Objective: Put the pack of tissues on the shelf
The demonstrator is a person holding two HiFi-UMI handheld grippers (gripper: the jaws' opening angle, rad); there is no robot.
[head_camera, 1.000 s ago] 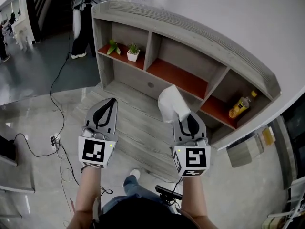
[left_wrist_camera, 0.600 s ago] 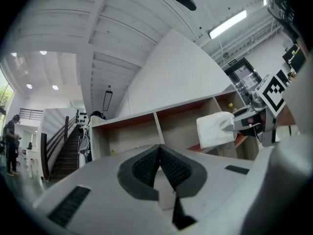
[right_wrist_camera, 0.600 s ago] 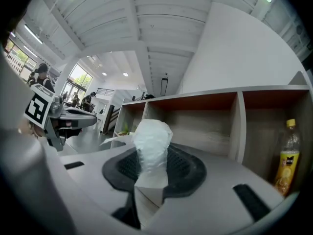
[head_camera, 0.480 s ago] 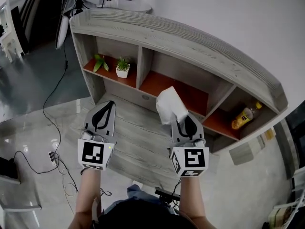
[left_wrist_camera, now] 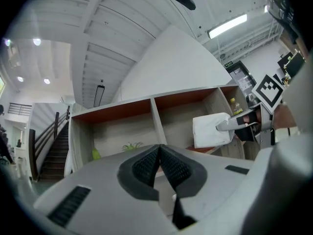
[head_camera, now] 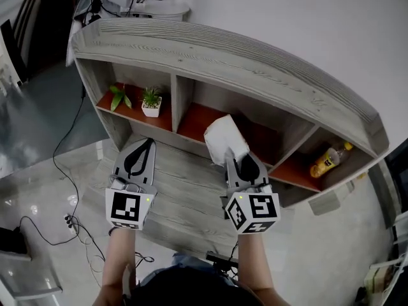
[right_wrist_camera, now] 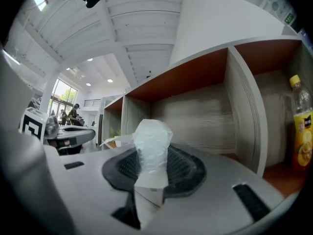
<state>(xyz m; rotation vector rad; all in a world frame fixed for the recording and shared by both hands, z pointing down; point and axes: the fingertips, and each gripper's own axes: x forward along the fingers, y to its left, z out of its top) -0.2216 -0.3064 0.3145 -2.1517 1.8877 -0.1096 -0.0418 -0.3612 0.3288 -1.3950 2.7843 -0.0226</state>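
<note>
A white pack of tissues [head_camera: 225, 139] sticks up from my right gripper [head_camera: 240, 162], whose jaws are shut on its lower end. In the right gripper view the pack [right_wrist_camera: 151, 156] stands upright between the pads, in front of the shelf's middle compartment [right_wrist_camera: 195, 116]. The grey wooden shelf [head_camera: 210, 56] with red-brown boards fills the head view's upper half. My left gripper [head_camera: 138, 158] hovers to the left of the pack, shut with nothing in it [left_wrist_camera: 159, 165]. The left gripper view also catches the pack [left_wrist_camera: 211, 130] at the right.
Two small potted plants [head_camera: 150, 101] stand in the shelf's left compartment. A yellow drink bottle [head_camera: 326, 160] lies in the right compartment, and it also shows as the bottle [right_wrist_camera: 303, 126] in the right gripper view. Cables [head_camera: 64, 171] run over the floor at the left.
The shelf has come nearer and more central in the head view. The pack in my right gripper now sits in front of the middle compartment. Both grippers keep their state.
</note>
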